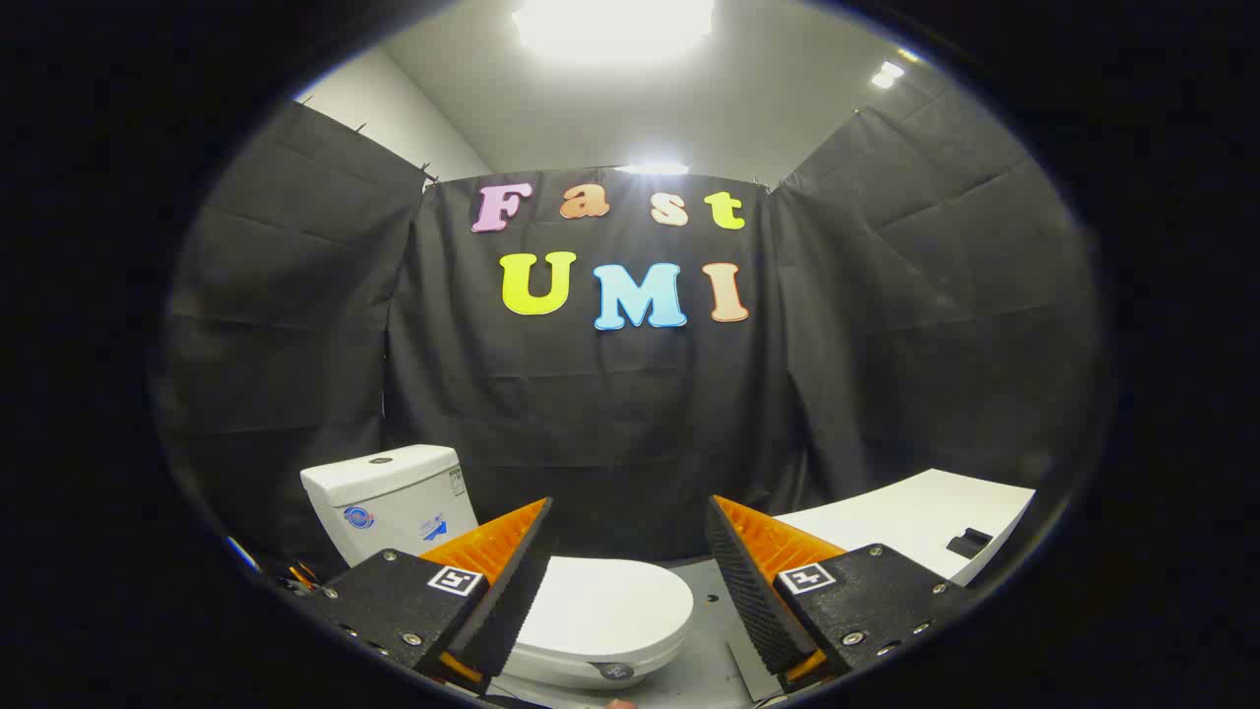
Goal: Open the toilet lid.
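Observation:
A white toilet stands ahead of me and a little to the left. Its lid (605, 606) lies flat and closed over the bowl. The white cistern (389, 497) rises behind it, against the black cloth wall. My gripper (630, 532) is open, with a wide gap and nothing between the fingers. The left finger (517, 581) overlaps the lid's left part in the view, and the lid's front end shows in the gap. The gripper hovers above and short of the toilet, not touching it.
A white counter or basin top (915, 522) with a small dark object (970, 542) on it stands to the right, beyond the right finger. Grey floor (704, 640) shows between toilet and counter. Black cloth walls close in on three sides.

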Motion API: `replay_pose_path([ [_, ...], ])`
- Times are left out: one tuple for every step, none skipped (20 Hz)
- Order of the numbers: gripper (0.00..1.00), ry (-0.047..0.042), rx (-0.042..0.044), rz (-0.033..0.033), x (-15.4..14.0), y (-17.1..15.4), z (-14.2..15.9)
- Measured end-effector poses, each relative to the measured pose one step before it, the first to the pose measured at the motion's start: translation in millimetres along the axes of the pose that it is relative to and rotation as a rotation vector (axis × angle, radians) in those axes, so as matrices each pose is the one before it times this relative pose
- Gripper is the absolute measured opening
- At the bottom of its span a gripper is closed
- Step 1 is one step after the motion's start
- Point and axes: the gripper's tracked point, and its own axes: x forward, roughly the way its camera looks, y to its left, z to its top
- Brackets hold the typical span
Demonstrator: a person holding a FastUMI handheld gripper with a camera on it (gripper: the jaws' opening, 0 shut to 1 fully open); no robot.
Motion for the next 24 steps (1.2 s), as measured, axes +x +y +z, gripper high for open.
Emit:
replay_pose_path([
  [0.93, -0.00175, -0.00058, -0.00365, 0.27, -2.02, 0.84],
  [0.93, -0.00092, 0.00096, -0.00238, -0.71, -1.05, -0.12],
  [0.93, -0.00462, 0.00121, -0.00737, 0.81, -2.19, 0.31],
  [0.93, -0.00176, -0.00142, -0.01125, -0.01, -3.51, -1.57],
  [0.93, 0.00419, -0.00685, -0.00093, 0.38, -1.09, -2.54],
  [0.93, 0.00226, -0.01058, 0.00015, 0.27, 1.51, -2.41],
  [0.93, 0.00082, -0.00893, -0.00448, 0.91, -1.03, 0.21],
  [0.93, -0.00012, -0.00319, -0.0032, -0.76, -2.52, 0.2],
  [0.93, -0.00097, 0.00032, -0.00042, 0.11, -0.01, 1.11],
  [0.93, -0.00238, -0.00268, -0.00769, 0.0, -0.84, -1.12],
  [0.93, 0.00138, -0.00952, -0.01848, 0.02, -3.71, -1.32],
  [0.93, 0.00537, -0.01264, -0.00886, 1.02, -3.0, -3.46],
  [0.93, 0.00104, -0.01199, -0.00054, -0.24, 0.67, -1.54],
  [0.93, 0.00009, -0.00684, 0.0029, -0.22, 1.87, -0.46],
  [0.93, -0.00369, 0.00153, 0.0077, -0.06, 1.91, 1.22],
  [0.93, -0.0059, 0.00684, 0.01034, 1.73, 3.06, 1.42],
  [0.93, -0.00136, 0.00816, 0.01278, 1.51, 3.11, 0.88],
  [0.93, 0.00085, 0.00456, 0.01411, 2.37, 3.59, -1.62],
  [0.93, -0.00127, -0.00109, 0.0105, 2.76, 2.51, 1.47],
  [0.93, -0.00547, -0.00502, 0.00877, 0.9, 2.39, 2.18],
  [0.93, -0.00379, -0.00449, 0.0065, 2.97, 2.4, 1.63],
  [0.93, -0.00116, -0.00317, 0.01112, 3.76, 3.63, -1.18],
  [0.93, 0.00705, -0.01007, 0.01337, 3.13, 5.27, -2.47],
  [0.93, -0.00746, -0.01535, 0.00333, 1.69, 3.07, -1.13],
])
